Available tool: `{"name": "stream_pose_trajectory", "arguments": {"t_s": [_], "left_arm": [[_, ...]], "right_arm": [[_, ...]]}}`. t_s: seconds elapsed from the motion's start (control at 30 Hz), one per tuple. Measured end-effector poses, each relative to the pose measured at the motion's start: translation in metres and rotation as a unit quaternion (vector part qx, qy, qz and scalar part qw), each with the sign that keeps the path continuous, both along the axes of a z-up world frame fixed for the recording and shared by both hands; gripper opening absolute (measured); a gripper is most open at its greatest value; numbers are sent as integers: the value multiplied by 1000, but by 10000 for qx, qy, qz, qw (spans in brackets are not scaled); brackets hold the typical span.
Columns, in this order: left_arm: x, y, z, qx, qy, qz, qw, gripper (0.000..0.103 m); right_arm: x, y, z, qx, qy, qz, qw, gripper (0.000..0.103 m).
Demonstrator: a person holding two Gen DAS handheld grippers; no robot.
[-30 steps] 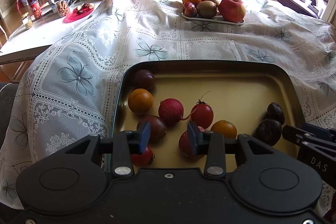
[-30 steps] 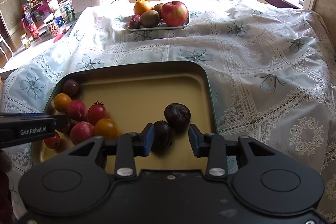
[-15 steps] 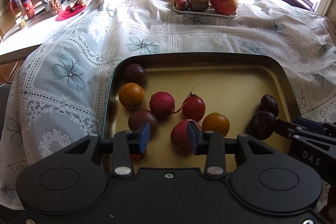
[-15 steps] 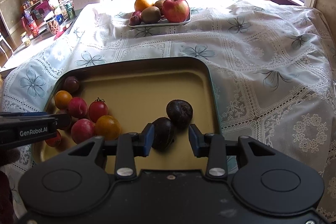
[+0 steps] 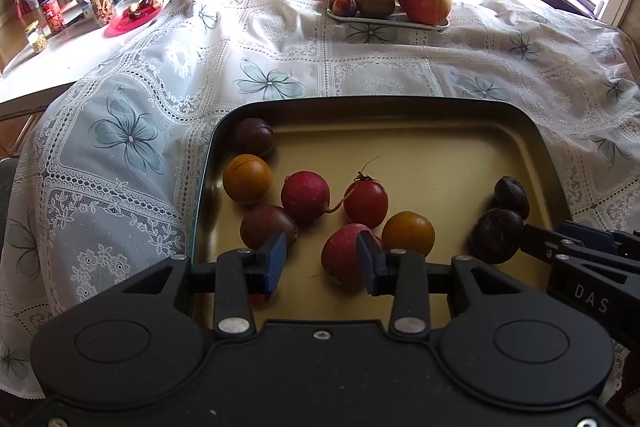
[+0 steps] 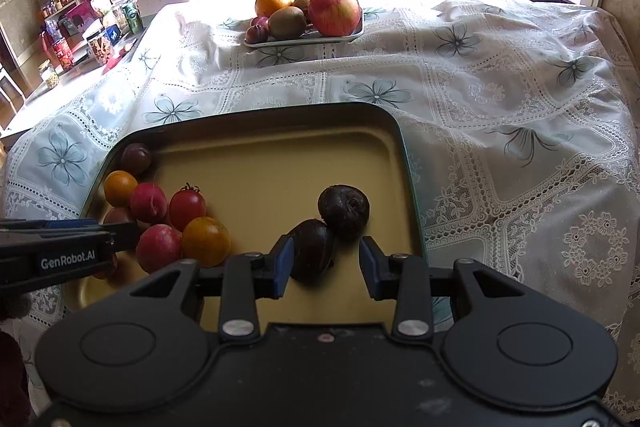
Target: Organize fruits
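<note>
The left gripper (image 5: 320, 261), matte black with blue pads, hung unclenched over the tray's (image 5: 400, 107) near left, one pad against a smooth red fruit (image 5: 344, 255) but gripping nothing. The right gripper (image 6: 324, 263) stood likewise released around a dark, wrinkled round fruit (image 6: 314, 247) at the tray's near right. Beyond the glossy, round-cornered metal tray spread a lace floral tablecloth (image 6: 500, 107).
</note>
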State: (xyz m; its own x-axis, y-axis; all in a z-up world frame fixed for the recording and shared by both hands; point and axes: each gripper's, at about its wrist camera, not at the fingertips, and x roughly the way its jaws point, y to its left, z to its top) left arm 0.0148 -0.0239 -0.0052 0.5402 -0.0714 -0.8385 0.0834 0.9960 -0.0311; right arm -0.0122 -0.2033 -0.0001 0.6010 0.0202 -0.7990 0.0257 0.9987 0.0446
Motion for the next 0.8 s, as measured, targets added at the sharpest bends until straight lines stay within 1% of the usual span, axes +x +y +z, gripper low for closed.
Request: {"name": "stream_pose_trajectory", "arguments": {"t_s": [0.8], "left_arm": [[1,0,-1,-24,44,-15,10000,47]], "right_arm": [[-1,1,-1,39,25,35,10000,39]]}}
